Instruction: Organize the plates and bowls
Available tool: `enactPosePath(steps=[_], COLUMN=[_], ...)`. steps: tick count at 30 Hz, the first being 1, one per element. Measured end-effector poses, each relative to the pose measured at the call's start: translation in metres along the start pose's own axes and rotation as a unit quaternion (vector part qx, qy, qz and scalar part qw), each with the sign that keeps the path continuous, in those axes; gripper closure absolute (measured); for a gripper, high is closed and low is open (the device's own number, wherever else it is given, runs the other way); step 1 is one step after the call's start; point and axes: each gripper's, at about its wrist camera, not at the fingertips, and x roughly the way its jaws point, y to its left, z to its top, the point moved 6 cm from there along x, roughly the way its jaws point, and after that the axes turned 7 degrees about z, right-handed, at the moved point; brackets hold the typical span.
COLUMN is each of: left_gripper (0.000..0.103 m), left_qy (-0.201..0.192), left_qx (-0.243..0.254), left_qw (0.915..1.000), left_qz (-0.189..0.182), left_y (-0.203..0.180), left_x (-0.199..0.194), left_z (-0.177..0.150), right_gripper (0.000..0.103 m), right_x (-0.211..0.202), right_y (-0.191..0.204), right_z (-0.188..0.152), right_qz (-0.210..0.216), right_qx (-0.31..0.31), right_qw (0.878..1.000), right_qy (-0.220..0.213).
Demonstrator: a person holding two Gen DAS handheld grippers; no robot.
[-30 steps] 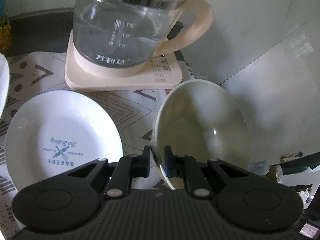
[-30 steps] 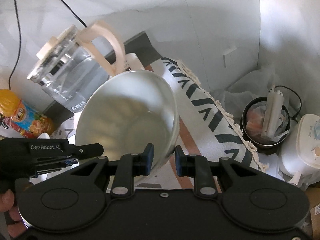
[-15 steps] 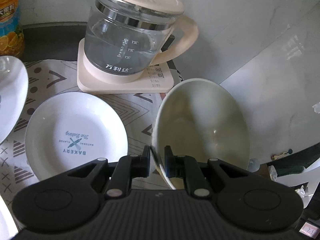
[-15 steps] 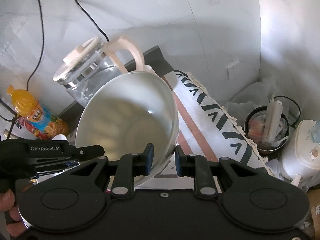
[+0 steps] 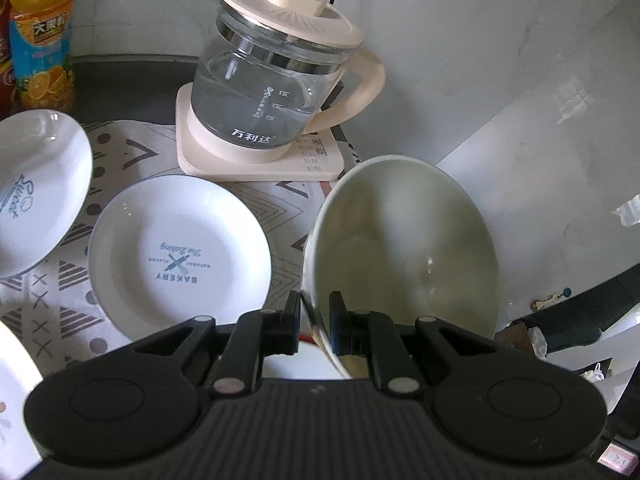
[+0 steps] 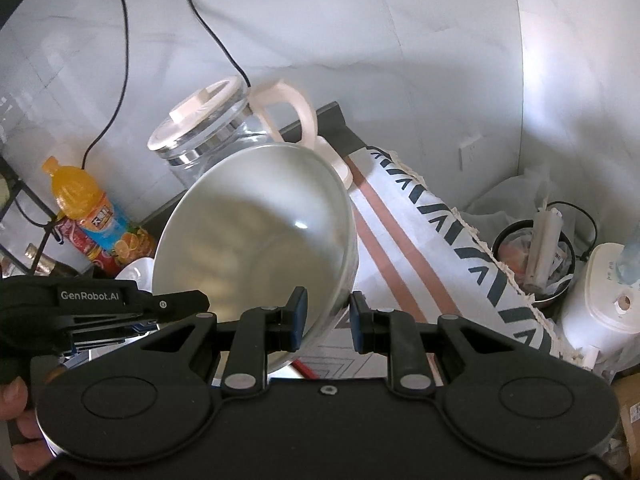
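Item one, your left gripper: jaws drawn nearly together, clamped on the near rim of a pale bowl, one pad inside the wall and one outside. Item two, your right gripper: jaws narrowly parted around the opposite rim of what looks to be the same bowl, the inner pad against the wall; the outer pad stands slightly off the rim in this view, so whether it presses you cannot tell from here. The bowl hangs tilted between your two grippers, mouth turned toward both cameras, raised off the patterned cloth. Item three, bakery plate: white, blue print, flat on the cloth, just left of the bowl. Item four, second white plate: blue lettering, farther left, near the frame edge. Item five, glass kettle: cream lid, handle and base, behind the plates with water inside. Item six, orange drink bottle: upright at far left by the wall. Item seven, your left hand: fingers partly visible beneath the left gripper's handle in the right wrist view.
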Motion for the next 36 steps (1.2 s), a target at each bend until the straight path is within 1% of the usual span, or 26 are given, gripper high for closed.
enactPosePath(steps=[13, 24, 36], left_gripper=[0.091, 0.091, 0.090], left_qy=[-0.003, 0.012, 0.029], left_qx=[0.010, 0.005, 0.003], left_qw=[0.9999, 0.9999, 0.9996], left_qz=[-0.009, -0.005, 0.003], left_y=[0.015, 0.033, 0.049], left_x=[-0.029, -0.037, -0.037], left_z=[-0.032, -0.059, -0.080], right_gripper=[0.081, 0.081, 0.081], right_x=[-0.028, -0.037, -0.036], right_y=[0.021, 0.032, 0.038], right_z=[-0.031, -0.057, -0.079], right_qz=[-0.004, -0.006, -0.007], right_qx=[-0.009, -0.017, -0.008], right_qw=[1.000, 1.000, 1.000], right_qy=[-0.010, -0.004, 0.014])
